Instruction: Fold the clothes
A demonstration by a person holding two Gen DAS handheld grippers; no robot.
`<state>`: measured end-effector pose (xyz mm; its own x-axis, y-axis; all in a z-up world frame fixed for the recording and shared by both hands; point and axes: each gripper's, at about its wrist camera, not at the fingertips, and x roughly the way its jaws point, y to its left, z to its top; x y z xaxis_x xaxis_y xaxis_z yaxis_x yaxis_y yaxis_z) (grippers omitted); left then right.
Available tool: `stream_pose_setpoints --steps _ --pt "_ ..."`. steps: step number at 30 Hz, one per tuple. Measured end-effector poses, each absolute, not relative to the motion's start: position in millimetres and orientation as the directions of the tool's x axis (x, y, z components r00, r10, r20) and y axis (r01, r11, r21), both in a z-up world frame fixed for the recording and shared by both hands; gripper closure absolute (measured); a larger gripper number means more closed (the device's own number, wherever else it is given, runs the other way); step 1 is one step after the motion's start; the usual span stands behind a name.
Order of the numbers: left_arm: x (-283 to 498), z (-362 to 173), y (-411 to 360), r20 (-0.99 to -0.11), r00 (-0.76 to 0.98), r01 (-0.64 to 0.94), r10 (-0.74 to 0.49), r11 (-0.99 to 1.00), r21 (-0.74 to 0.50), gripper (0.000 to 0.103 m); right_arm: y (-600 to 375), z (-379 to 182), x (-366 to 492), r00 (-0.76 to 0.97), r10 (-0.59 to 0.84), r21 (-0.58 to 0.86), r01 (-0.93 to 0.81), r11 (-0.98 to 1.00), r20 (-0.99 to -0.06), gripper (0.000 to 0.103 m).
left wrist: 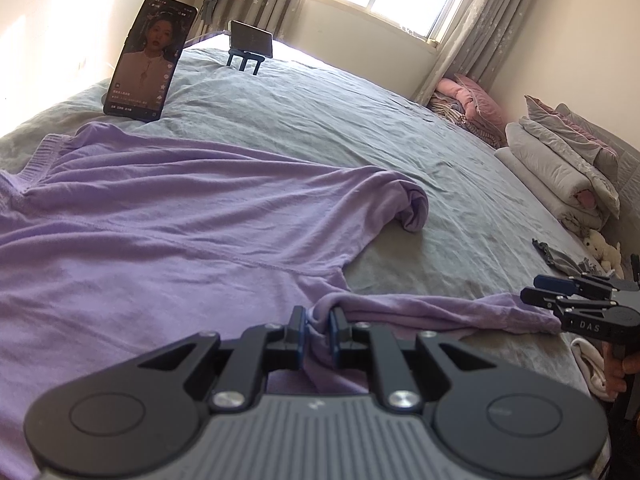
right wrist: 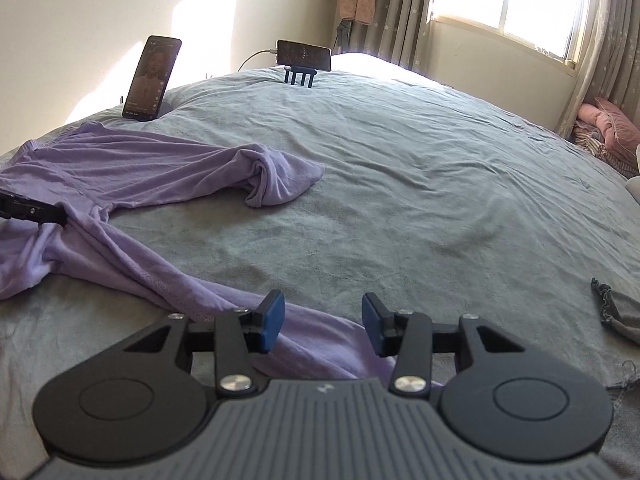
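The purple garment (left wrist: 160, 216) lies spread over the grey bedsheet (left wrist: 340, 120), filling the left and centre of the left wrist frame, one sleeve curling toward the middle. The left gripper (left wrist: 318, 330), at lower centre, has its jaws pinched tight on a bunched fold of the garment. In the right wrist frame the right gripper (right wrist: 323, 326) sits at lower centre with its jaws spread wide, gripping nothing, hovering over a strip of purple cloth. A phone (right wrist: 152, 78) stands upright at upper left.

Grey-sheeted bed (right wrist: 400, 200) under purple shirt (left wrist: 160, 220), 2 phones (left wrist: 150, 58).
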<state>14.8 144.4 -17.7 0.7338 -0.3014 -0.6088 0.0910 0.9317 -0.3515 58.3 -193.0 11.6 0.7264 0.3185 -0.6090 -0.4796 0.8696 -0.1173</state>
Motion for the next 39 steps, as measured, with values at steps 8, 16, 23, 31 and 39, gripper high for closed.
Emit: stream_pose_setpoints --steps 8,16,23,31,39 --pt "15 -18 144 -0.610 0.733 0.089 -0.300 0.932 -0.351 0.091 -208 10 30 0.717 0.283 -0.182 -0.497 0.848 -0.637 0.057" --pt "13 -17 141 -0.604 0.741 0.087 -0.292 0.935 -0.345 0.091 -205 -6 38 0.699 0.219 -0.242 -0.497 0.833 -0.680 0.065" --pt "3 -8 137 -0.558 0.767 0.137 -0.317 0.930 -0.340 0.091 -210 3 26 0.734 0.147 -0.300 -0.441 0.846 -0.663 0.100" --pt "-24 14 126 -0.485 0.787 0.248 -0.381 0.915 -0.318 0.091 -225 62 -34 0.819 0.103 -0.370 -0.363 0.855 -0.565 0.100" --pt "-52 22 105 -0.527 0.673 0.479 -0.519 0.849 -0.224 0.090 -234 83 -69 0.819 0.066 -0.405 -0.350 0.845 -0.570 0.100"
